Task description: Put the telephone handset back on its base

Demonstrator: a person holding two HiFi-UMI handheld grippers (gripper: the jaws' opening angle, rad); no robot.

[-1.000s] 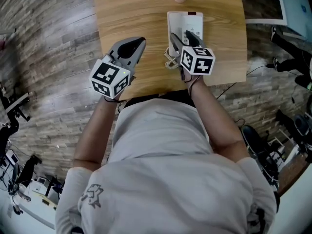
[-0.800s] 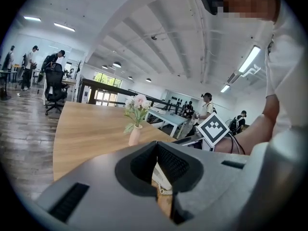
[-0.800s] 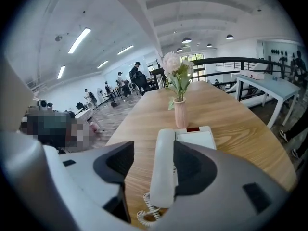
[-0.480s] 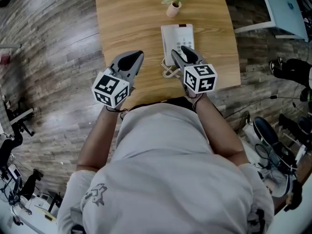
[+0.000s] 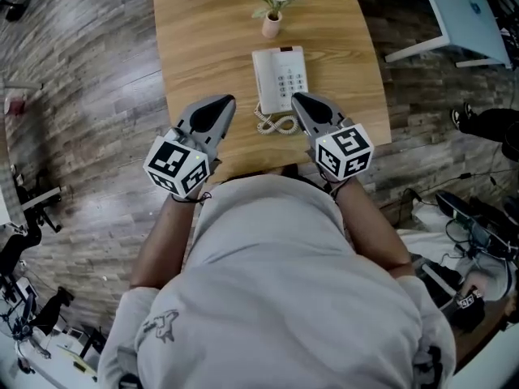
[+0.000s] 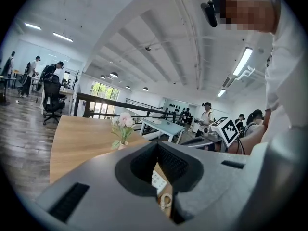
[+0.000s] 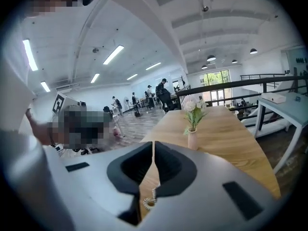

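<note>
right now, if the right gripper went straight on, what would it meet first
Probably the telephone just ahead, though it may pass above. The right gripper has just been closing its jaws on nothing.

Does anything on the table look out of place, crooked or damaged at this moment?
Nothing stands out. The handset appears to lie straight on the telephone base, the coiled cord rests loose on the table in front of it, and the flower vase stands upright.

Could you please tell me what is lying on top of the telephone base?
The white handset lies along the left side of the base, beside the bare keypad. The cradle beneath it is covered.
</note>
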